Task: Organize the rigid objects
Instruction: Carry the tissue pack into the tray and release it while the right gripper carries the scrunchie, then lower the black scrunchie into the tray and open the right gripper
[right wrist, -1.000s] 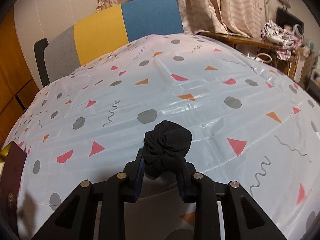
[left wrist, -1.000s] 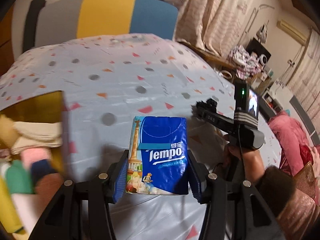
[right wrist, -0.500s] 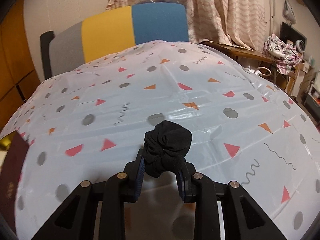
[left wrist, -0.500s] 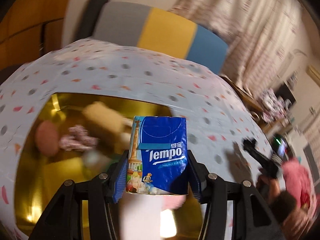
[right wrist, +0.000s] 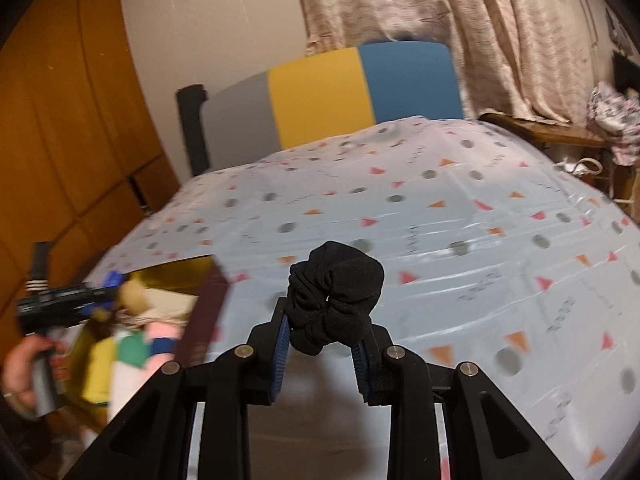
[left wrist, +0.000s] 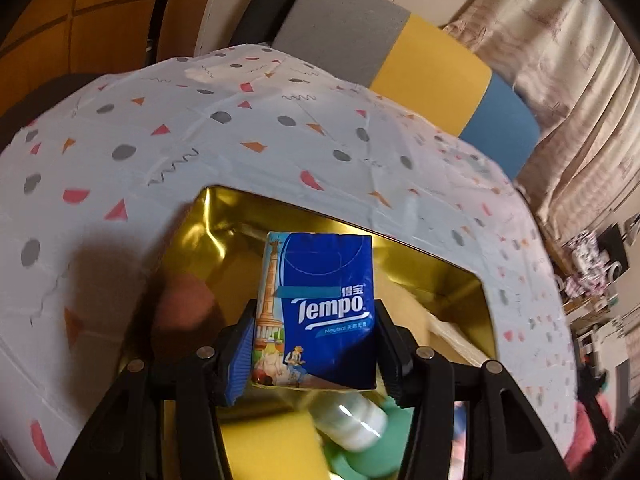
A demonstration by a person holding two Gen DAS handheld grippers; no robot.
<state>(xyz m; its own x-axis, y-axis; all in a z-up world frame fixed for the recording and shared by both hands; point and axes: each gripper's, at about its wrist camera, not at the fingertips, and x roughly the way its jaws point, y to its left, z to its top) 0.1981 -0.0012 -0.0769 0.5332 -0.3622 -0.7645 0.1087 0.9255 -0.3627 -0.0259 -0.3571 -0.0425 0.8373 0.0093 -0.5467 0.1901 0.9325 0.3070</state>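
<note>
My left gripper (left wrist: 314,350) is shut on a blue Tempo tissue pack (left wrist: 320,308) and holds it upright over a gold-lined box (left wrist: 440,280) sunk in the patterned tablecloth. The box holds several items: a yellow sponge (left wrist: 264,444), a pale bottle (left wrist: 352,420), green pieces and a brown shape (left wrist: 184,308). My right gripper (right wrist: 322,338) is shut on a black scrunchie (right wrist: 336,296) above the tablecloth. In the right wrist view the left gripper (right wrist: 68,304) is over the box (right wrist: 176,276) at the far left.
A tablecloth with dots and triangles (left wrist: 240,128) covers the table (right wrist: 480,240). A grey, yellow and blue chair back (right wrist: 332,96) stands behind it. Curtains (right wrist: 440,8) hang at the back. Clutter sits at the right (left wrist: 592,256).
My left gripper has swung left with the tissue pack, from above the tablecloth to above the box. My right gripper has turned left with the scrunchie, bringing the box and left gripper into view.
</note>
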